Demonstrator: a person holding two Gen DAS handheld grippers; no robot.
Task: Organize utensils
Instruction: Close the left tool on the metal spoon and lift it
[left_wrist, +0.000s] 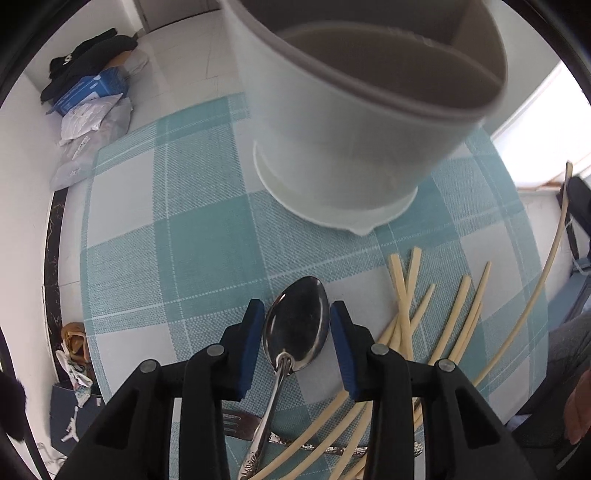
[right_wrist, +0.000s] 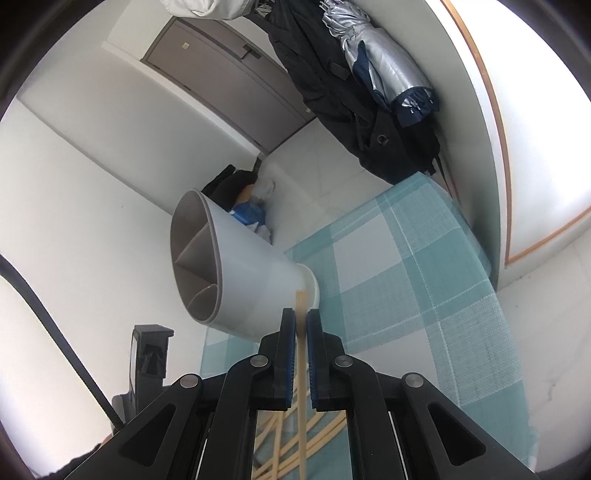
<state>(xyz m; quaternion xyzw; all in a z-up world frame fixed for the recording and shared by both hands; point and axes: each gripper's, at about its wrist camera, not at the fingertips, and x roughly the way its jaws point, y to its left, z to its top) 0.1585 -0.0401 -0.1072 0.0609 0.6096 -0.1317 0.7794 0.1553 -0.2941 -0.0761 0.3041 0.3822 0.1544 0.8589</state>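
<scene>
The left gripper (left_wrist: 297, 325) has a glossy black plastic frame of angular link arms with triangular cut-outs. Four round silver pivot pins (left_wrist: 379, 349) sit on its knuckles. Each finger ends in a flat blue pad (left_wrist: 341, 347) with fine ridges. The right gripper (right_wrist: 301, 325) is built the same: black links, four silver pins (right_wrist: 258, 360), and ribbed blue pads (right_wrist: 289, 354) on the inner faces of narrow black fingers. At the right edge of the left wrist view a grey sleeve (left_wrist: 569, 339) shows above a hand (left_wrist: 581, 410).
</scene>
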